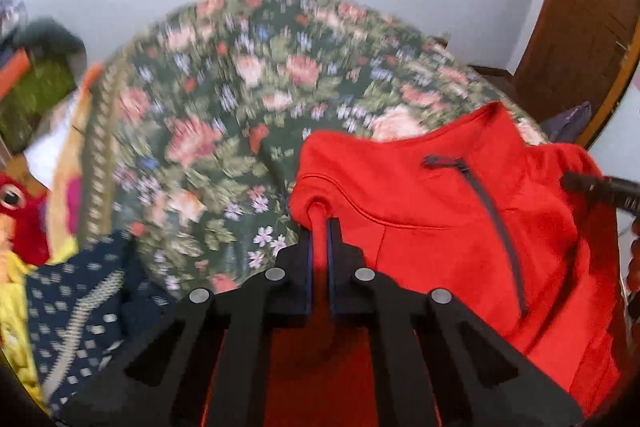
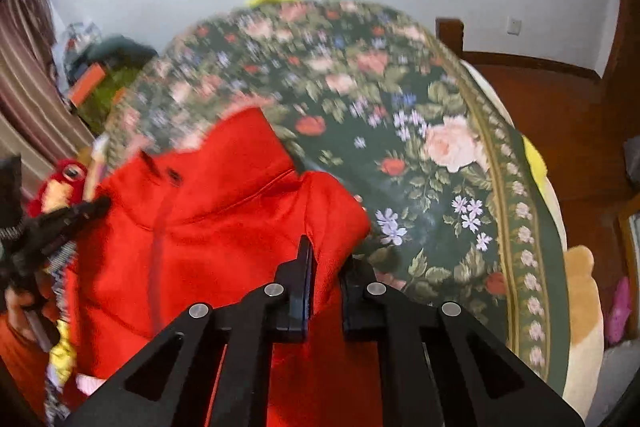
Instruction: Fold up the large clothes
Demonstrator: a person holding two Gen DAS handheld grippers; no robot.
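A red zip-up jacket (image 1: 440, 211) with a dark zipper is held up above a bed with a dark green floral cover (image 1: 240, 99). My left gripper (image 1: 319, 227) is shut on a fold at the jacket's left shoulder. My right gripper (image 2: 326, 255) is shut on the jacket (image 2: 224, 211) at its other shoulder; red cloth fills the gap between its fingers. The tip of the right gripper shows at the right edge of the left wrist view (image 1: 600, 187). The left gripper shows at the left edge of the right wrist view (image 2: 60, 223). The jacket's lower part is hidden below both grippers.
The floral cover (image 2: 440, 155) spans the bed. A navy patterned cloth (image 1: 80, 307) and a red plush toy (image 1: 20, 211) lie at the left. A wooden door (image 1: 580, 27) stands to the right. A tan plush (image 2: 584, 307) and wooden floor (image 2: 560, 107) lie beside the bed.
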